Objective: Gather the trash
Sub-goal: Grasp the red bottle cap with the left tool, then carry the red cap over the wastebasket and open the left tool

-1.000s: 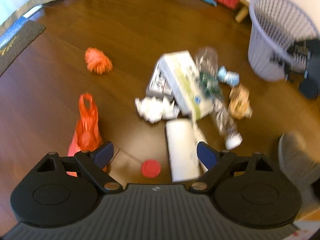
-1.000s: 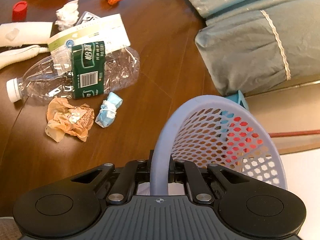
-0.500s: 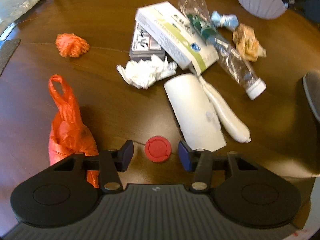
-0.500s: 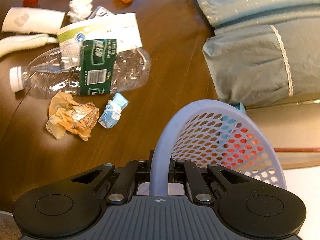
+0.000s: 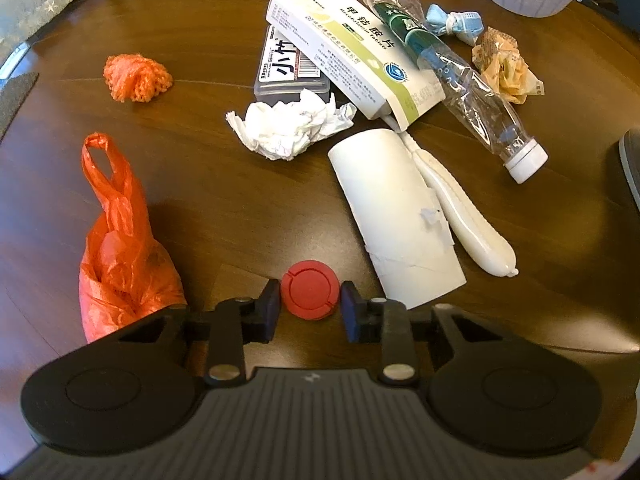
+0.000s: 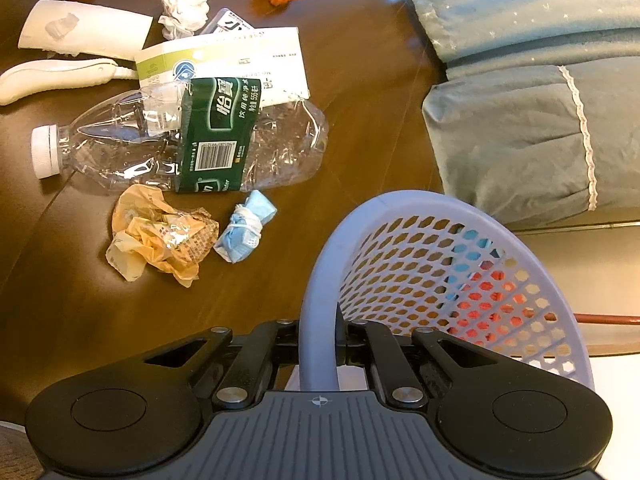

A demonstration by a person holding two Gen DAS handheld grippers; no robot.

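A red bottle cap [image 5: 310,290] lies on the brown wooden floor [image 5: 224,208] between the pads of my left gripper [image 5: 310,300]. The jaws are closing and both pads touch the cap's sides. My right gripper [image 6: 318,344] is shut on the rim of a lilac mesh basket [image 6: 400,200], held tilted. More trash lies ahead: an orange bag [image 5: 120,248], an orange net ball [image 5: 136,78], a crumpled tissue [image 5: 288,126], a white cardboard roll [image 5: 396,216], a medicine box [image 5: 356,52], a crushed clear bottle [image 6: 192,140], a tan wrapper [image 6: 160,236] and a blue mask [image 6: 244,232].
A white tube [image 5: 468,220] lies beside the roll, and a small plastic case [image 5: 288,66] sits under the box. Teal bedding [image 6: 540,120] rises right of the basket. A dark mat [image 5: 16,96] is at the far left and a grey shoe [image 5: 632,160] at the right edge.
My left gripper came down over the red cap and its jaws narrowed from wide open to the cap's sides. The right gripper kept its hold on the basket rim and barely moved.
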